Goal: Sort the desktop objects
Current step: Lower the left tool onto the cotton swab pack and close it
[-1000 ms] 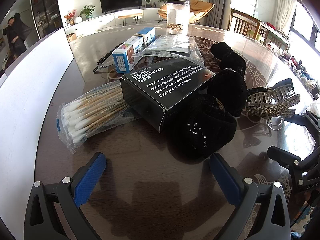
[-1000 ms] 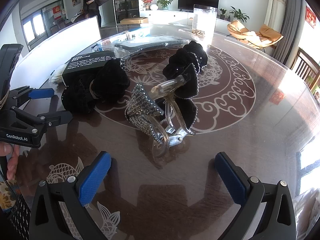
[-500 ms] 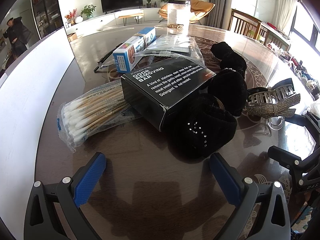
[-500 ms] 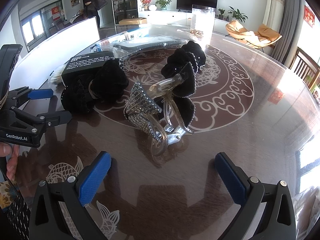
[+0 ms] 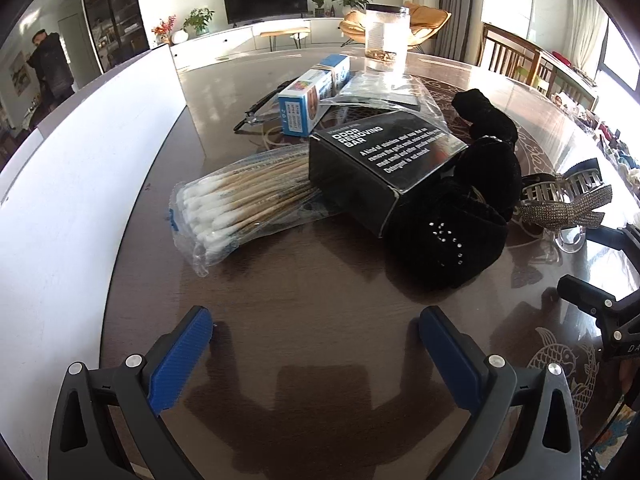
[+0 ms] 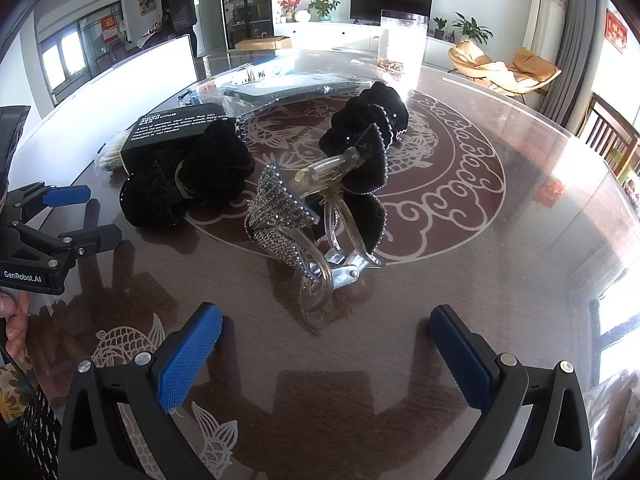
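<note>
A bag of cotton swabs lies left of a black box printed "ODOR REMOVING BAR". Black velvet scrunchies lean on the box's right side. A rhinestone bow hair claw and a black bow claw sit in the middle of the right wrist view. My left gripper stands open, short of the swabs and box, holding nothing. Open too, my right gripper sits just before the hair claws. Another scrunchie lies farther back.
A blue-and-white carton, clear plastic bags, a dark pair of glasses and a clear jar stand behind. A white panel borders the dark glass-topped table on the left. A person stands far off.
Both grippers have hardly moved; the views have crept very slightly. The person in the background has shifted.
</note>
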The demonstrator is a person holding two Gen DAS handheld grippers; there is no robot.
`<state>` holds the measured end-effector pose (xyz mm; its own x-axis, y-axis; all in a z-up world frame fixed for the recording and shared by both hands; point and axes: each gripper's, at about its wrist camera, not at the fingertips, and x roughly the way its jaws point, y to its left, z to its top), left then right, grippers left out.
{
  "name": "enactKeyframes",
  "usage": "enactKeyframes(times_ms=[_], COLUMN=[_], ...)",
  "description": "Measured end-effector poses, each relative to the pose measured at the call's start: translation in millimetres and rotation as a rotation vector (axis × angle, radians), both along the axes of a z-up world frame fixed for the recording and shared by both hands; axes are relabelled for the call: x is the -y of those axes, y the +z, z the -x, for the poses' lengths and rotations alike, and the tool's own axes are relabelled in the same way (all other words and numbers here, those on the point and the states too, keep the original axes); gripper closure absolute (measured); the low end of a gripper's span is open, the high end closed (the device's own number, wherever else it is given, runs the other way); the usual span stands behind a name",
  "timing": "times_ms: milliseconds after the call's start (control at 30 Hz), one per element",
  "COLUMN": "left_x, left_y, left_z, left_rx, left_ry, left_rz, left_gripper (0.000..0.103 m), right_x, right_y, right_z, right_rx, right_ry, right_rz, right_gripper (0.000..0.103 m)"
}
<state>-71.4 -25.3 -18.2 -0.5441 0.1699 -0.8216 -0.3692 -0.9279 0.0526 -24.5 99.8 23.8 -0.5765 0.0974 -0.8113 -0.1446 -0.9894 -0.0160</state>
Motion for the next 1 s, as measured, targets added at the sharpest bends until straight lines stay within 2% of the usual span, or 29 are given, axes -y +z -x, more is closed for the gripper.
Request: enactKeyframes(times_ms=[100,167,233,400,467,567,733,800,900,1000], left_x=[11,17,17,2,-1,-10,-29,-28,-18,-12], left_y=[3,6,6,9,11,13,14,14,11,5], left_z=[-1,1,9,40,54,72,84,90,85,63], left_rx=[-0.053,-0.074,-0.071,-0.110,-0.109,-0.094,-0.137,-0.111,-0.026,0.041], left_ry=[0.074,0.087,0.070,0.001,-0.031,-0.078,-0.171,-0.166,-0.124,-0.173], left_rz=[0.064,0.072,0.075,0.220,0.238,0.218,0.226,0.215,0.112,0.013], left_gripper=[0.000,0.000,0.000,0.000,0.000,0.000,0.000,0.000,0.000,0.000], right_x=[-3,-3,-3,-2,-3,-3,-3,-3,-3,-2], right_y=[0,0,0,0,0,0,0,0,0,0], right_z=[0,0,0,0,0,0,0,0,0,0], right_rx=[-0.001,-0.001,-0.001,-0.001,-0.001,-0.001,-0.001,-0.001,-0.002,-0.002], right_ry=[-0.022,-0.022,-0.022,-0.023,-0.023,-0.022,-0.023,-0.023,-0.023,-0.023], right_rz=[-0.001,-0.001,-0.001,-0.001,-0.001,-0.001,-0.001,-0.001,-0.001,-0.003], right_gripper=[0.000,0.000,0.000,0.000,0.000,0.000,0.000,0.000,0.000,0.000])
